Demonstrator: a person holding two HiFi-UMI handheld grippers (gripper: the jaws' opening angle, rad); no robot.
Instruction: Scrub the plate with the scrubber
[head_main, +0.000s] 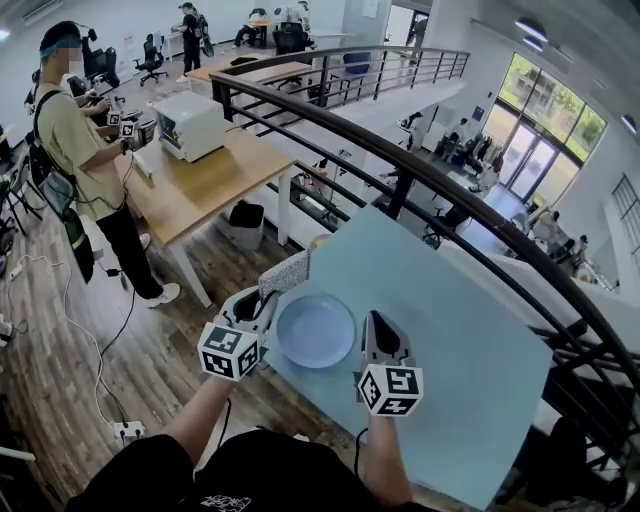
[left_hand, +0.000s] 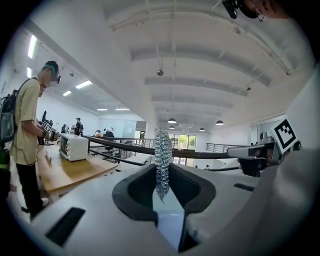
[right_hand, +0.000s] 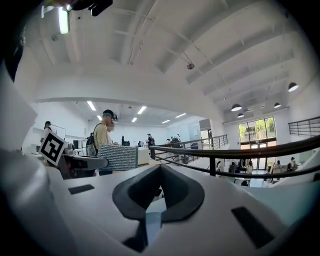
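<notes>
A round pale blue plate (head_main: 315, 331) lies flat near the front left corner of the light blue table (head_main: 470, 350). Just left of it, my left gripper (head_main: 268, 298) (left_hand: 162, 194) is shut on a silvery mesh scrubber (head_main: 284, 274) (left_hand: 162, 155), which stands up out of the jaws, above the plate's far left rim. Close beside the plate's right rim rests my right gripper (head_main: 375, 322) (right_hand: 150, 216), jaws together, nothing between them that I can make out. From the right gripper view, the scrubber (right_hand: 118, 157) shows at the left.
A dark curved railing (head_main: 420, 170) runs behind the table, with a drop to a lower floor beyond. At the left a person (head_main: 85, 150) stands by a wooden table (head_main: 200, 180) bearing a white appliance (head_main: 188, 124). A power strip (head_main: 127, 432) lies on the wooden floor.
</notes>
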